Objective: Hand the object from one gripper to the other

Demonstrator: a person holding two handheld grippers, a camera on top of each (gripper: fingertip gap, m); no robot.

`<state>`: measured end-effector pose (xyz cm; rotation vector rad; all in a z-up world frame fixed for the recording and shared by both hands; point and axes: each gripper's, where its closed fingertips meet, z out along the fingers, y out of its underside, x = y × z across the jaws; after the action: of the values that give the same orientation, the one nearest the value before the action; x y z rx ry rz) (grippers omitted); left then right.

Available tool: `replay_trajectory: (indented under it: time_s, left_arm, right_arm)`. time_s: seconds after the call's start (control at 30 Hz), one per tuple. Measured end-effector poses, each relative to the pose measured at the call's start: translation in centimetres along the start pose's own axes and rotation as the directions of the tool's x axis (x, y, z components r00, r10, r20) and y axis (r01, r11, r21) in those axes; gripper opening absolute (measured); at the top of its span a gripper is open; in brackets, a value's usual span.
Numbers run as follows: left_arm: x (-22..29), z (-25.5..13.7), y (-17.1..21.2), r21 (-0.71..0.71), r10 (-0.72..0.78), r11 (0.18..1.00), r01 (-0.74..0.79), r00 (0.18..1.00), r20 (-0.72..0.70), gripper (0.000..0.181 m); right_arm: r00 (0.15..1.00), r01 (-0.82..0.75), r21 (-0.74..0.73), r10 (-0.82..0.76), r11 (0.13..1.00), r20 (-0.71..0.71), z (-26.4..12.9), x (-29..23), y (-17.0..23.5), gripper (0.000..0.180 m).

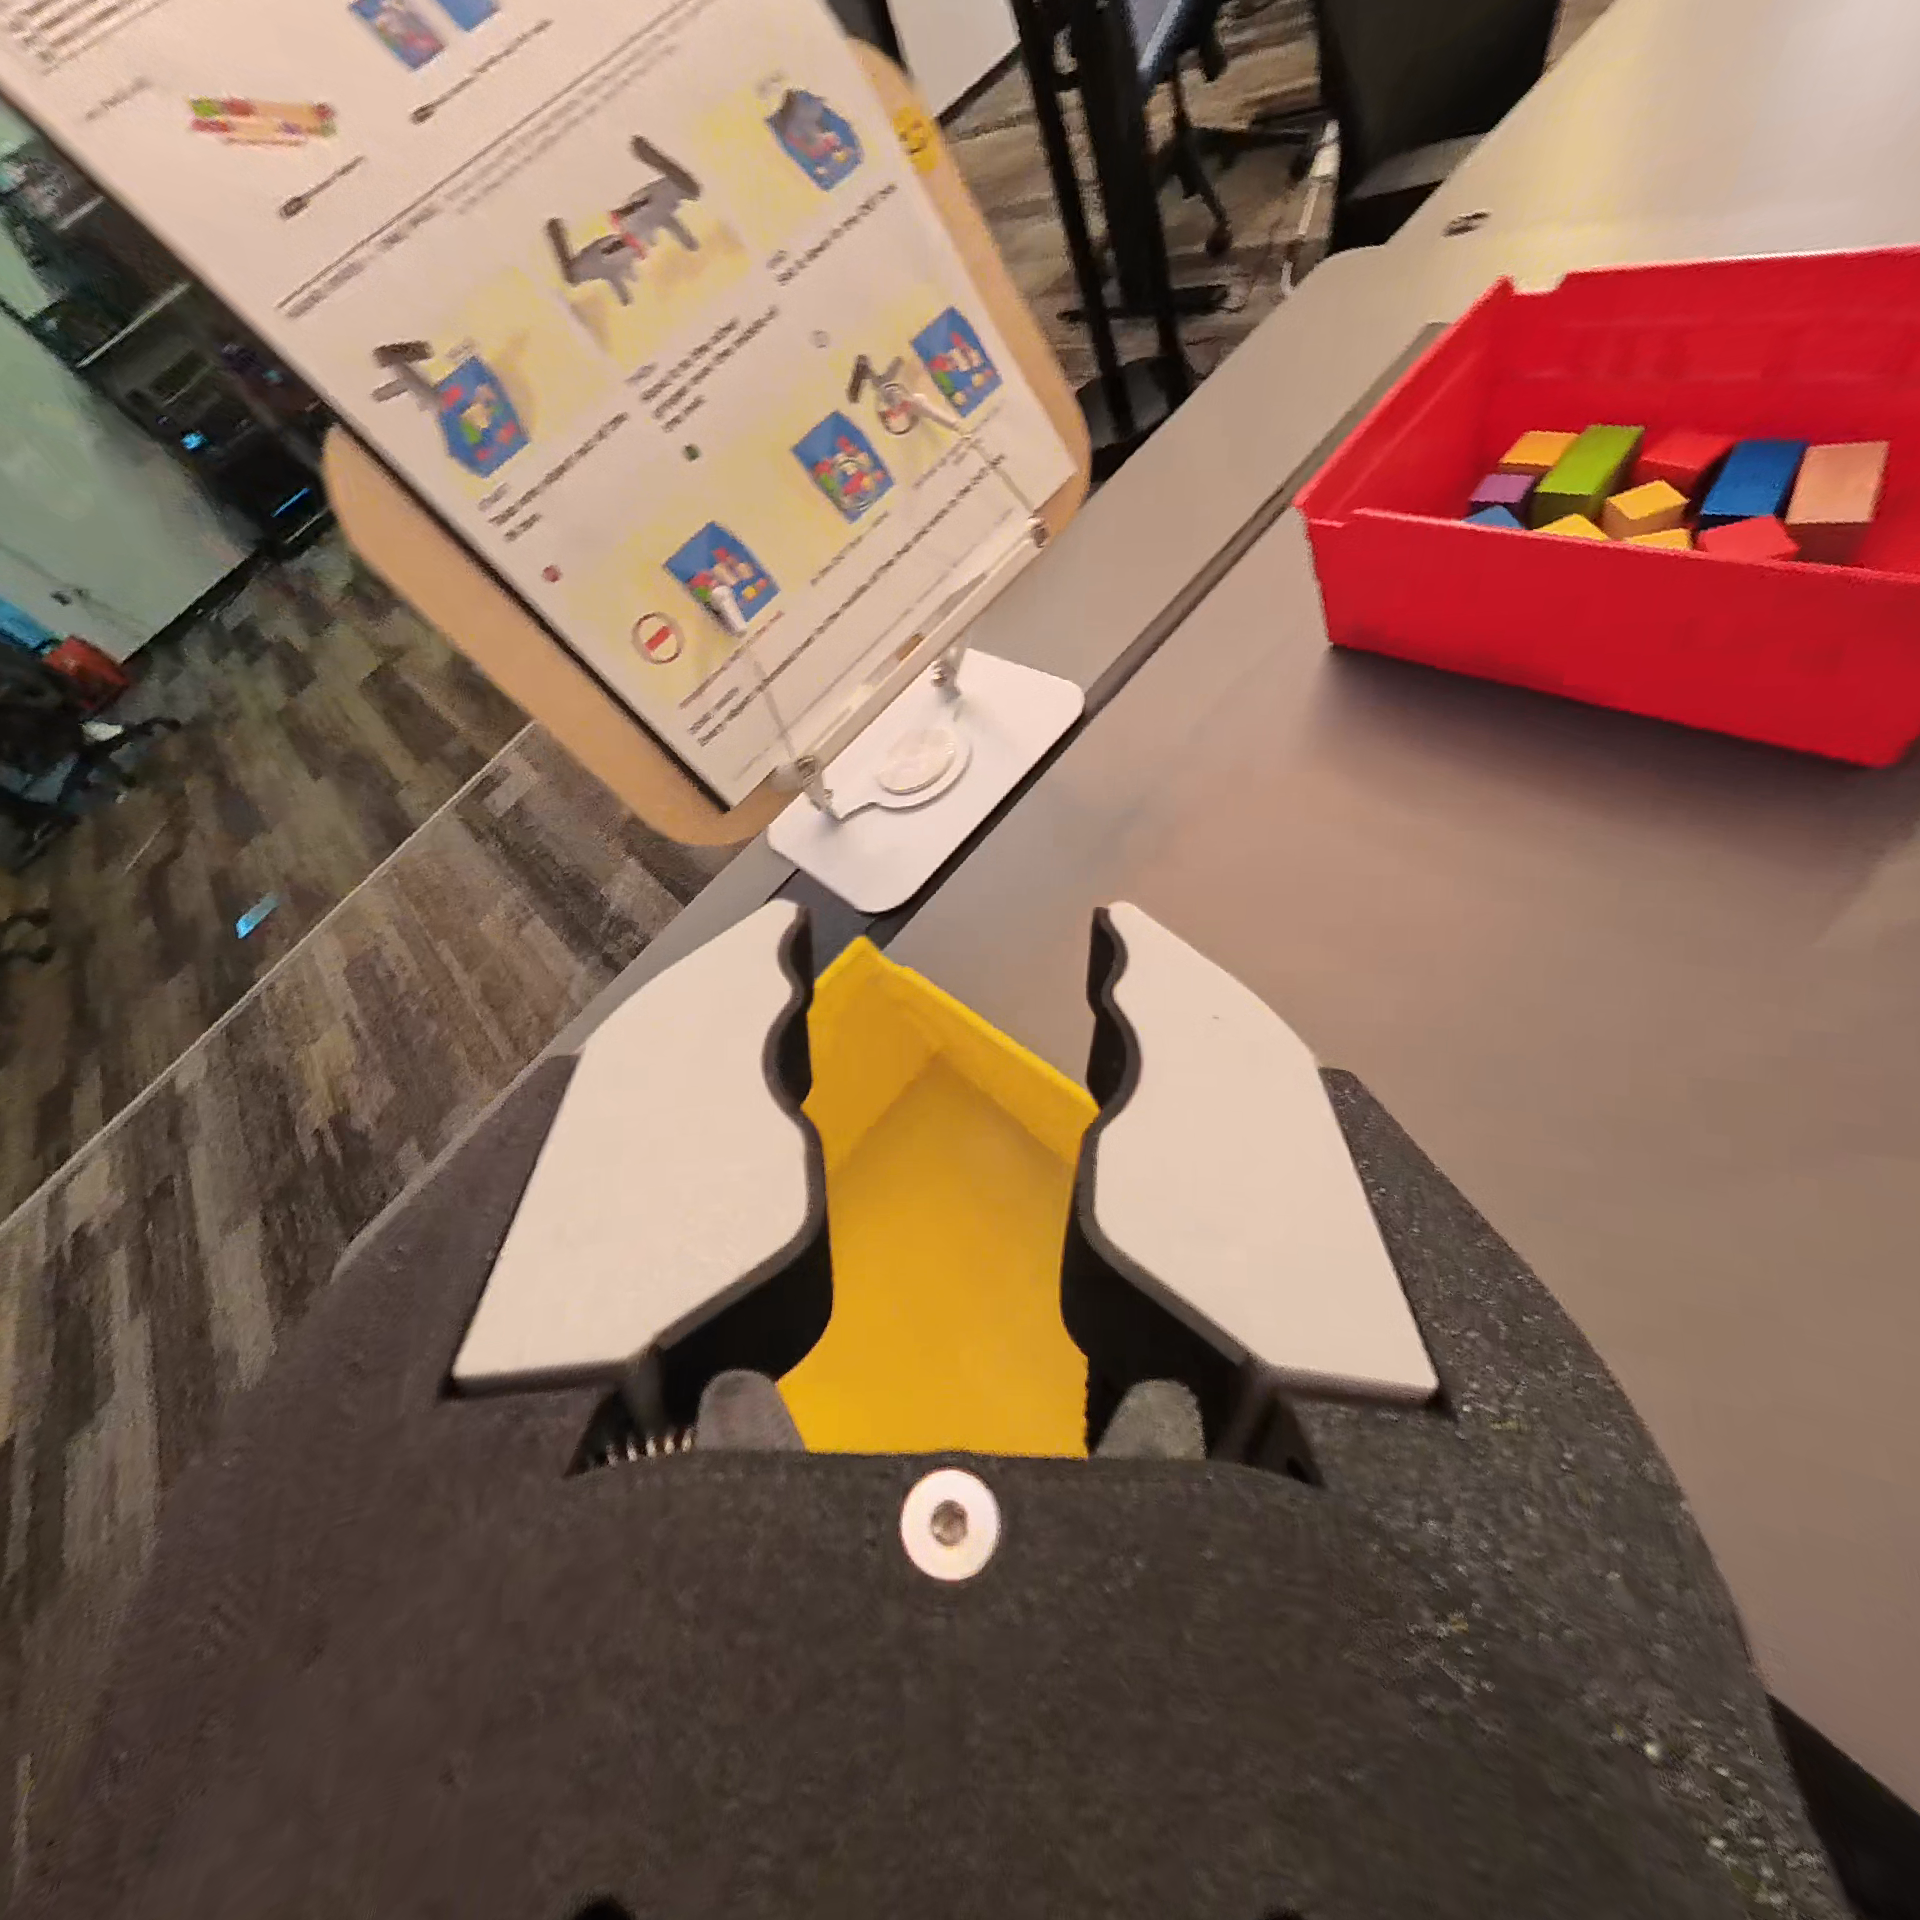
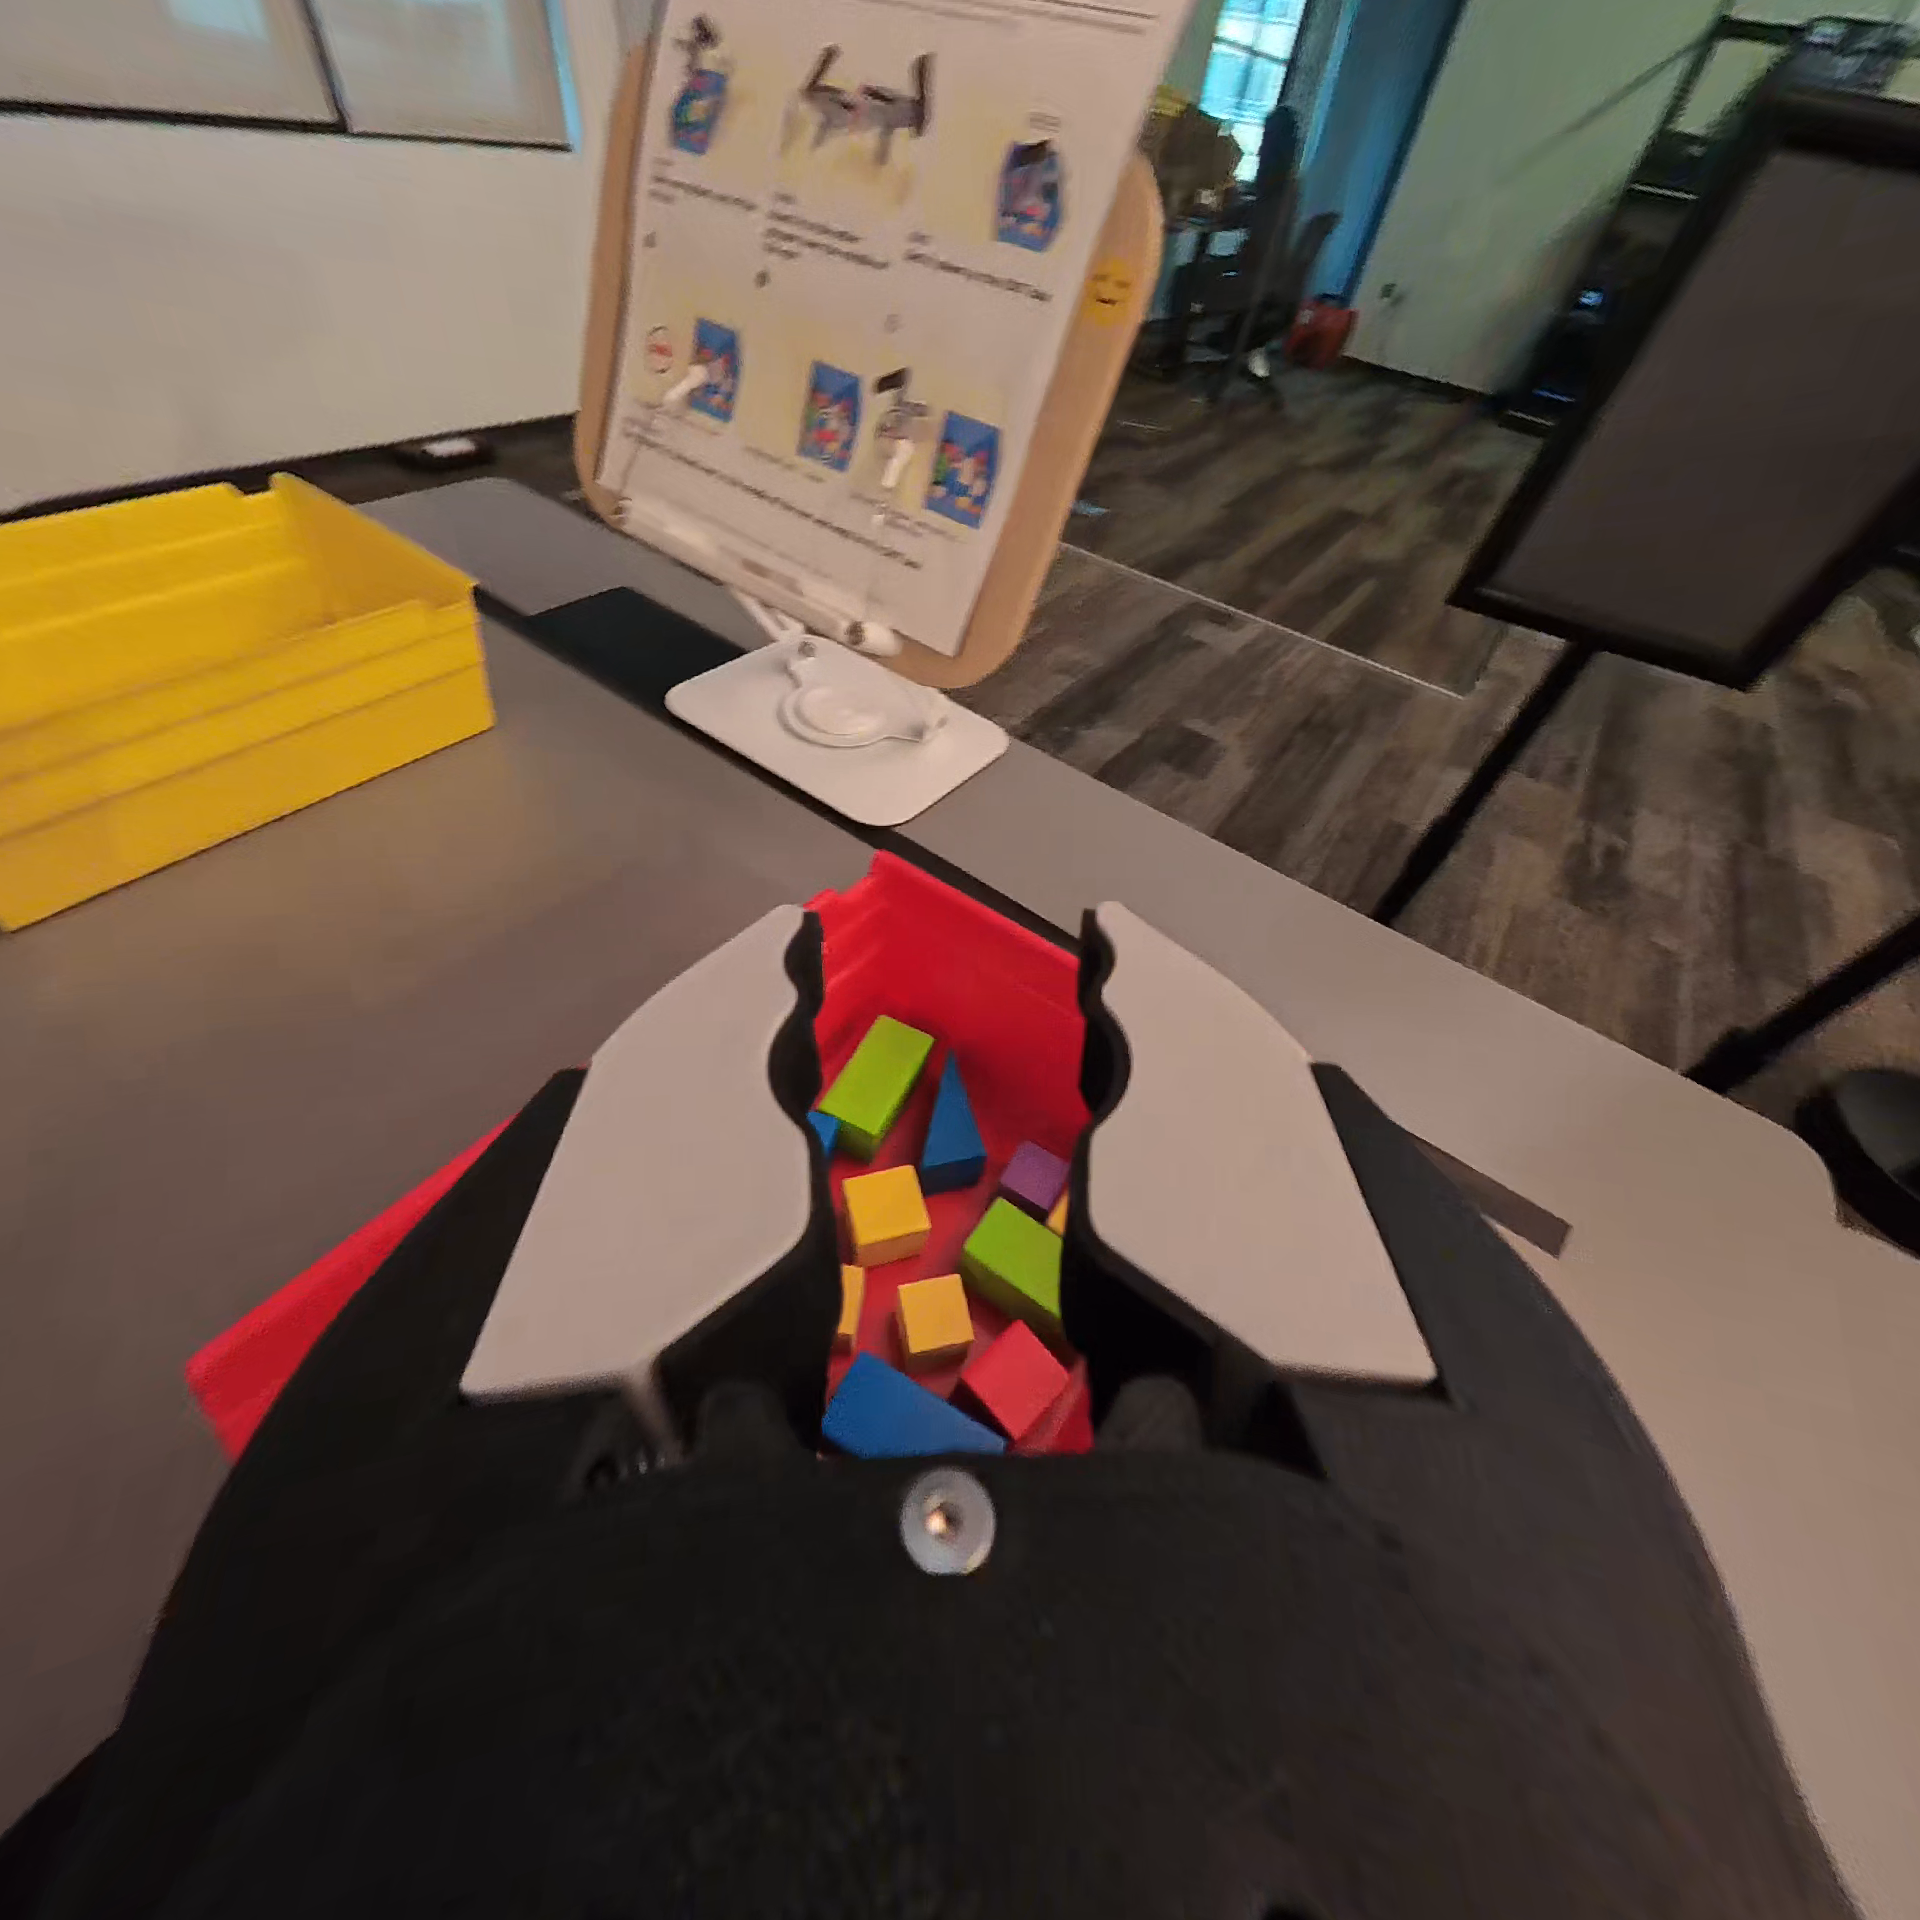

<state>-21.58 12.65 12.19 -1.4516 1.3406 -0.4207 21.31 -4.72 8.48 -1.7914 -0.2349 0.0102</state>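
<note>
My left gripper (image 1: 948, 935) is open and empty, hovering over an empty yellow bin (image 1: 940, 1226) that shows between its fingers. My right gripper (image 2: 943, 935) is open and empty, hovering over a red bin (image 2: 935, 945) that holds several coloured wooden blocks, among them a green block (image 2: 876, 1084), a blue wedge (image 2: 951, 1127) and a yellow cube (image 2: 885, 1214). The red bin (image 1: 1558, 613) with its blocks (image 1: 1683, 488) also shows at the right of the left wrist view. The yellow bin (image 2: 229, 686) also shows at the left of the right wrist view.
Both bins stand on a grey table (image 1: 1403, 987). A board with an instruction sheet (image 1: 665, 395) stands on a white base (image 1: 925, 790) at the table's far edge, between the bins. Beyond the edge is wood-pattern floor (image 1: 260, 987) with chairs and a dark panel (image 2: 1704, 416).
</note>
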Motion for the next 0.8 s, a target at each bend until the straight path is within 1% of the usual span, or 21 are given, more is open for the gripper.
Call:
replay_trajectory:
  time_s: [0.07,0.1,0.13,0.17,0.2,0.23,0.3,0.37,0.43,0.5,0.53,0.6,0.67,0.73,0.8]
  left_arm:
    - [-1.5,-0.6,1.0,-0.014,-0.042,0.999,0.042,0.998,0.035,0.051]
    - [-2.2,-0.8,1.5,-0.022,-0.073,0.997,0.074,0.996,0.045,0.054]
    - [-2.7,-0.9,2.3,-0.035,-0.110,0.993,0.111,0.993,0.047,0.059]
    - [-3.1,-0.9,3.2,-0.056,-0.156,0.986,0.159,0.987,0.043,0.070]
    - [-3.4,-0.7,4.5,-0.094,-0.208,0.973,0.211,0.977,0.042,0.088]
    - [-3.7,-0.4,5.8,-0.148,-0.245,0.957,0.249,0.968,0.046,0.097]
    - [-4.7,0.4,8.2,-0.235,-0.283,0.926,0.294,0.956,0.083,0.101]
    - [-5.3,1.3,9.5,-0.269,-0.323,0.903,0.335,0.942,0.089,0.099]
    - [-6.2,2.0,10.6,-0.275,-0.373,0.880,0.388,0.922,0.108,0.093]
    - [-7.6,2.2,12.9,-0.323,-0.399,0.839,0.438,0.899,0.182,0.087]
    - [-8.3,2.0,14.5,-0.370,-0.400,0.806,0.462,0.886,0.235,0.087]
    - [-9.0,1.4,18.2,-0.487,-0.380,0.716,0.499,0.865,0.327,0.086]
    - [-8.8,0.8,21.3,-0.583,-0.380,0.614,0.532,0.847,0.372,0.084]
    - [-8.2,0.7,23.2,-0.631,-0.420,0.532,0.565,0.823,0.383,0.079]
    - [-8.6,0.3,25.1,-0.649,-0.423,0.459,0.608,0.791,0.442,0.066]
  right_arm:
    - [0.993,-0.076,-0.030,0.072,0.997,-0.093,-0.4,2.3,1.4,0.049]
    - [0.983,-0.117,-0.082,0.104,0.990,-0.153,-0.6,3.6,2.7,0.050]
    - [0.966,-0.160,-0.145,0.124,0.976,-0.229,-0.9,5.0,4.3,0.050]
    - [0.948,-0.196,-0.208,0.130,0.958,-0.292,-1.2,6.2,5.9,0.050]
    - [0.937,-0.225,-0.263,0.135,0.938,-0.321,-1.4,6.7,7.4,0.050]
    - [0.931,-0.263,-0.313,0.155,0.913,-0.331,-1.4,6.9,8.8,0.050]
    - [0.922,-0.333,-0.402,0.205,0.853,-0.329,-1.2,6.8,11.5,0.051]
    - [0.916,-0.358,-0.488,0.198,0.796,-0.349,-1.1,7.0,13.8,0.051]
    - [0.911,-0.386,-0.556,0.210,0.736,-0.355,-1.0,6.7,15.7,0.049]
    - [0.902,-0.423,-0.600,0.250,0.679,-0.353,-0.9,6.1,17.1,0.044]
    - [0.893,-0.444,-0.618,0.270,0.649,-0.359,-0.9,5.9,17.8,0.043]
    - [0.874,-0.486,-0.645,0.318,0.590,-0.368,-0.9,5.4,18.8,0.037]
    - [0.857,-0.512,-0.671,0.373,0.536,-0.356,-0.8,4.6,19.6,0.029]
    - [0.844,-0.529,-0.694,0.385,0.488,-0.373,-0.9,4.3,20.5,0.023]
    - [0.833,-0.545,-0.699,0.394,0.462,-0.389,-0.9,4.2,20.9,0.023]
